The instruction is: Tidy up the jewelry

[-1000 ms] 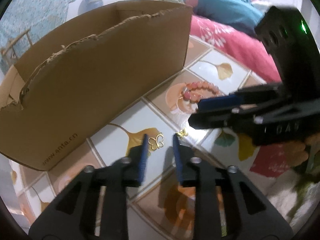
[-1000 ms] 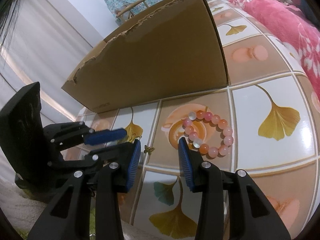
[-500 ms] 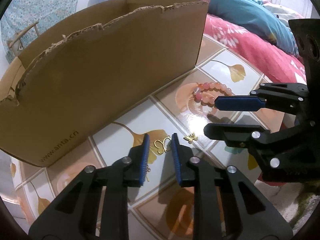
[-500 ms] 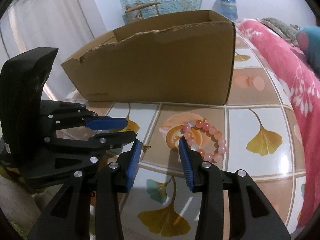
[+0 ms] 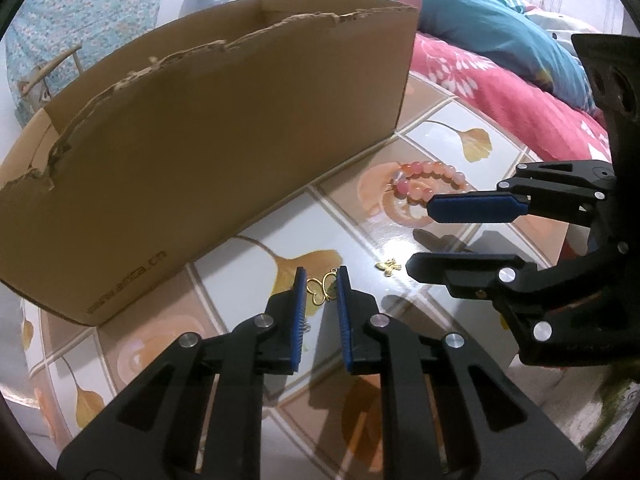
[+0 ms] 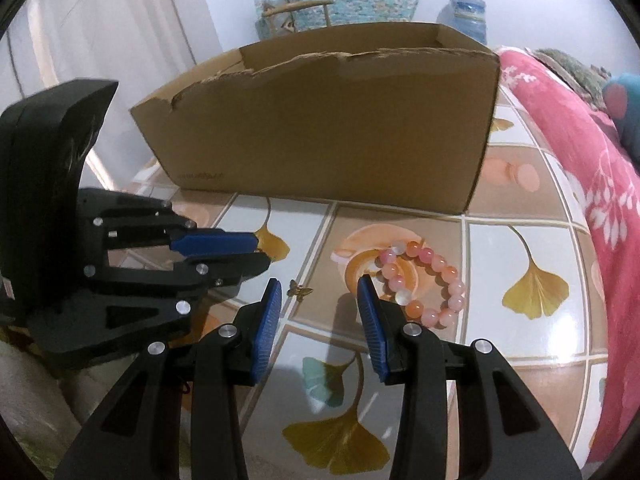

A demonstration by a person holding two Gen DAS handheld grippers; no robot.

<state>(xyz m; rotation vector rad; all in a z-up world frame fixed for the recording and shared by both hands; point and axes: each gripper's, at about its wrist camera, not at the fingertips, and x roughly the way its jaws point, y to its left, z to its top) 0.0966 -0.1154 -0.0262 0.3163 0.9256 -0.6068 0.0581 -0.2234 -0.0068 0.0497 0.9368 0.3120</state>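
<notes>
Left claw point(image 5: 319, 286): you've kept closing it around the gold butterfly pendant point(image 5: 320, 289), not yet gripped | right claw point(image 6: 319, 297): still half-open, empty | boxing follows.

left wrist: down, close | right wrist: same | shared: cardboard box point(image 5: 224, 152)

Worktop point(image 6: 532, 240) has a ginkgo-leaf tile pattern, a pink floral blanket point(image 6: 580, 140) runs along its edge, a teal pillow point(image 5: 500, 28) on top, and a blue water jug point(image 6: 466, 16) behind.
</notes>
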